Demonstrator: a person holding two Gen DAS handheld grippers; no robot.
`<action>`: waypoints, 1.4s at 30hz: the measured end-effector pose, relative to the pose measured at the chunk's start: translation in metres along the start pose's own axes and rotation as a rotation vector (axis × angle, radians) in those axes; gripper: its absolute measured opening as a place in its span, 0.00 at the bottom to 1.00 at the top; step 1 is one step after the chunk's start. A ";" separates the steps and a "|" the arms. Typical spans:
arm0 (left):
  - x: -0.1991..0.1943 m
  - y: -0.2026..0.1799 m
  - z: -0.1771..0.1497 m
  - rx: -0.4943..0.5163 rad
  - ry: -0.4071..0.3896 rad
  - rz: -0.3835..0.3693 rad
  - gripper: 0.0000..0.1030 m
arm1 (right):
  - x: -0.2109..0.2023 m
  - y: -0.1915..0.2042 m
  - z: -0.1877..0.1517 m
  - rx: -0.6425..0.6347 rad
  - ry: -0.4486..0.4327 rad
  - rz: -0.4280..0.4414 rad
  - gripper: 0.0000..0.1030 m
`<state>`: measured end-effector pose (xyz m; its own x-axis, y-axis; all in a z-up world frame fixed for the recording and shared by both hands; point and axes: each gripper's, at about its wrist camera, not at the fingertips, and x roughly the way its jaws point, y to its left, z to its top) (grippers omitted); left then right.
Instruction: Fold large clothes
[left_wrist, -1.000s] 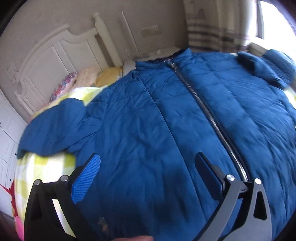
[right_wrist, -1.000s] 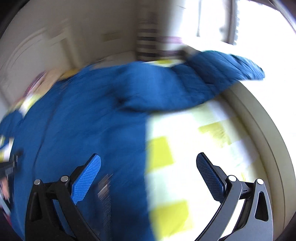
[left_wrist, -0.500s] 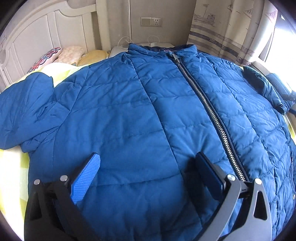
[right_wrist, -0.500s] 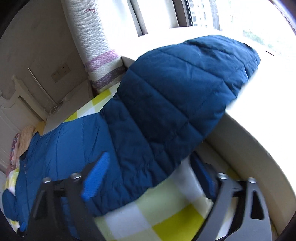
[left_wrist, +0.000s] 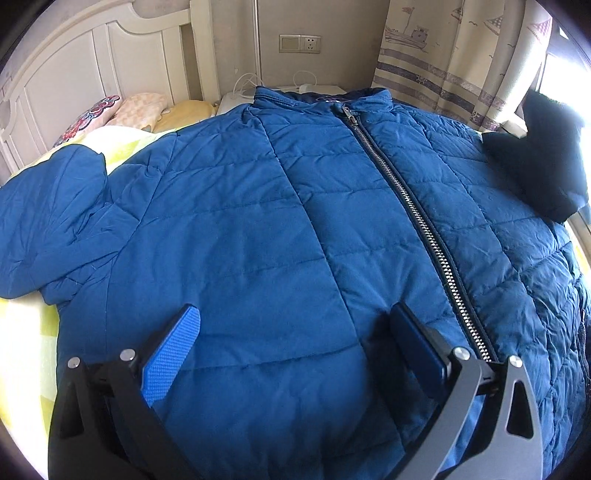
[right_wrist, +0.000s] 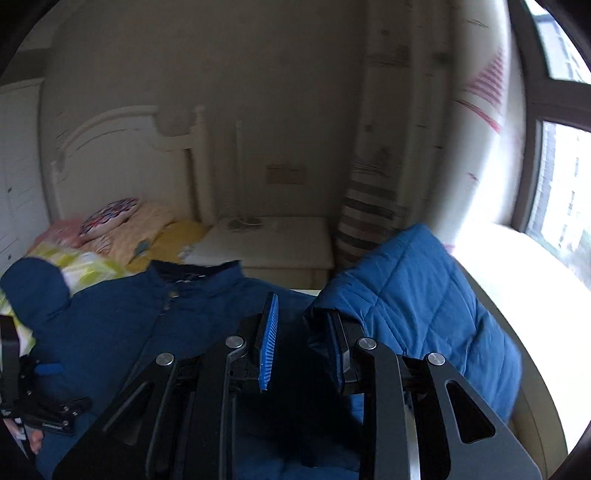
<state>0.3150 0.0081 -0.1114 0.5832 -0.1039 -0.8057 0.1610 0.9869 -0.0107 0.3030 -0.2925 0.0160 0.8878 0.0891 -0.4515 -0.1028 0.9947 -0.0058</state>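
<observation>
Nearest in the left wrist view, the left gripper (left_wrist: 295, 332) hovers low over the blue jacket (left_wrist: 258, 229), its tongs wide apart with only the quilted front panel beneath them, nothing pinched. The jacket lies face up across the bed (left_wrist: 26, 332), zipped, the zipper (left_wrist: 417, 206) running from about 5 o'clock up to the collar (left_wrist: 317, 99) at 12 o'clock. Its left sleeve (left_wrist: 48, 221) sprawls at 9 o'clock.

In the right wrist view, the right gripper (right_wrist: 301, 339) has its tongs closing, now nearly together, with a fold of the right sleeve (right_wrist: 417, 295) bunched between them; that sleeve rises toward 2 o'clock, lifted off the bed. Whether the pads fully bite the cloth is hard to tell in the shadow.

The jacket looks puffy, soft and light, with a smooth shell that probably slides. A deep pinch on a seam or cuff would likely hold better than loose padding.

Farther off stand pillows (left_wrist: 110, 114) at 10 o'clock, the headboard (left_wrist: 92, 48) and a curtain (left_wrist: 443, 55) at 1 o'clock.
</observation>
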 end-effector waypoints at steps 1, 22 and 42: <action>-0.001 0.000 -0.001 0.000 -0.001 -0.001 0.98 | 0.001 0.024 -0.001 -0.037 0.004 0.051 0.26; -0.001 0.000 -0.001 -0.002 -0.002 -0.007 0.98 | 0.006 0.023 -0.046 0.129 0.312 0.327 0.68; -0.011 0.024 -0.004 -0.112 -0.041 -0.149 0.98 | 0.033 0.051 0.003 0.165 0.108 0.276 0.36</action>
<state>0.3093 0.0331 -0.1046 0.5918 -0.2526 -0.7655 0.1596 0.9676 -0.1959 0.3284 -0.2383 0.0029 0.7829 0.3586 -0.5083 -0.2502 0.9296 0.2705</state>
